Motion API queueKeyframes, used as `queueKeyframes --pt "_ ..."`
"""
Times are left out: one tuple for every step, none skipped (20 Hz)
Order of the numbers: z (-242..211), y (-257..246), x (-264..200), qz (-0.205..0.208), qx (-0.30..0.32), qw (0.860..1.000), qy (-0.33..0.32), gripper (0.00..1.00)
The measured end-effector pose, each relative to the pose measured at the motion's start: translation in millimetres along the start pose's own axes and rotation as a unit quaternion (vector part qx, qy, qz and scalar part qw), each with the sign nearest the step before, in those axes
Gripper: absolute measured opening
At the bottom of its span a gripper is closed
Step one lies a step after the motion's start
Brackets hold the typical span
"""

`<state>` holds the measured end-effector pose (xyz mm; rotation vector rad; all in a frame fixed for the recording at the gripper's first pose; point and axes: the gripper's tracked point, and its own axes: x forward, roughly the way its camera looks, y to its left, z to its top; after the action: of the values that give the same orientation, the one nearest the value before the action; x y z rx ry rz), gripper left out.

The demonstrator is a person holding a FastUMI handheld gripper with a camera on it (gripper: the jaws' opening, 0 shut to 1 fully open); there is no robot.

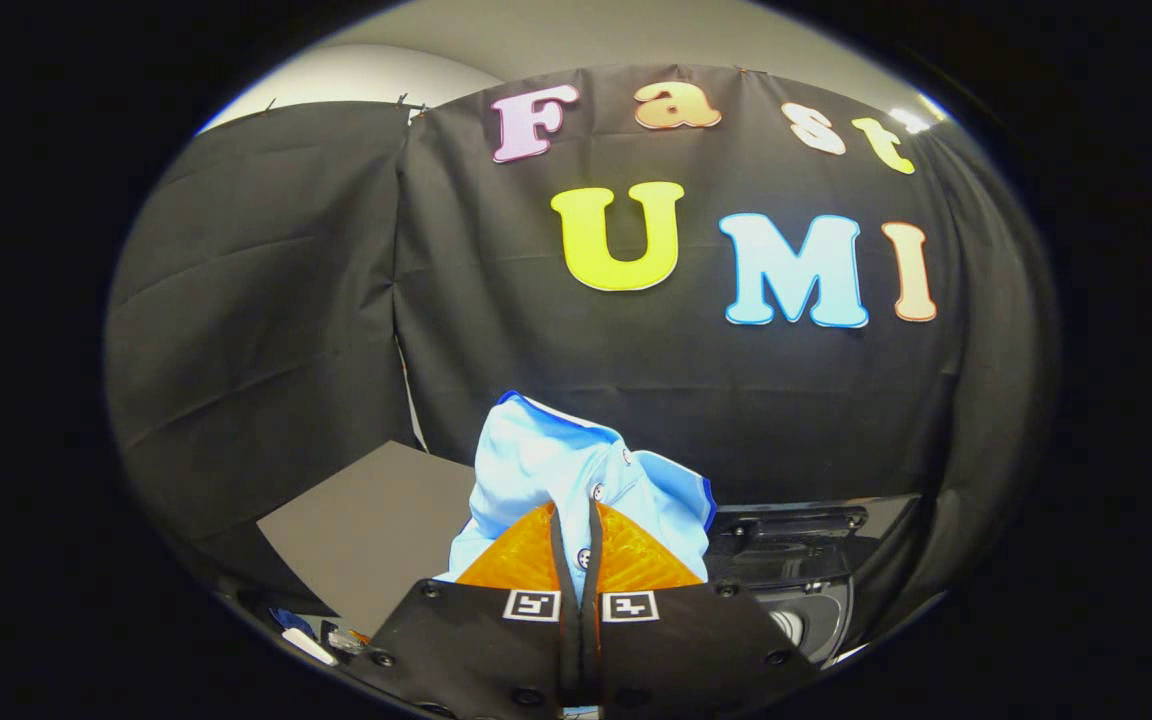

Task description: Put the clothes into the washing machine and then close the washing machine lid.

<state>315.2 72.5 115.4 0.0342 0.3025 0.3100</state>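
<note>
Dim booth, sharp centre, strong fisheye edge distortion

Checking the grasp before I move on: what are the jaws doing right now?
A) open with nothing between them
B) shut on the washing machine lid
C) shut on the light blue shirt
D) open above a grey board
C: the gripper has its orange jaws pinched together on the light blue shirt, which bunches up just ahead of them.

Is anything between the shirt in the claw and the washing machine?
Nothing visible. The claw is shut on the light blue shirt, held up in the air, and the washing machine sits just beyond and to the side.
</note>
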Motion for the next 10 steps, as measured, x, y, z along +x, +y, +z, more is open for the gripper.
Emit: queueKeyframes --pt "-0.6 -6.6 -2.4 -0.005 0.002 1.000 0.000 0.01" --pt "-0.5 -12.8 -3.6 -0.011 0.004 1.000 0.000 0.01" --pt "-2.3 -19.7 -5.3 -0.017 0.005 1.000 0.000 0.01" --pt "-3.1 -26.0 -6.5 -0.022 0.007 1.000 -0.001 0.01" --pt "-4.1 -32.2 -6.8 -0.027 0.009 1.000 0.000 0.01" --pt "-5.5 -38.0 -8.5 -0.032 0.011 0.999 0.001 0.02" --pt "-7.1 -44.1 -10.0 -0.038 0.012 0.999 0.001 0.02" --pt "-8.2 -49.1 -11.3 -0.042 0.012 0.999 0.002 0.01" --pt "-9.7 -54.5 -13.0 -0.046 0.013 0.999 0.002 0.01" --pt "-10.9 -59.7 -14.6 -0.051 0.013 0.999 0.001 0.01"
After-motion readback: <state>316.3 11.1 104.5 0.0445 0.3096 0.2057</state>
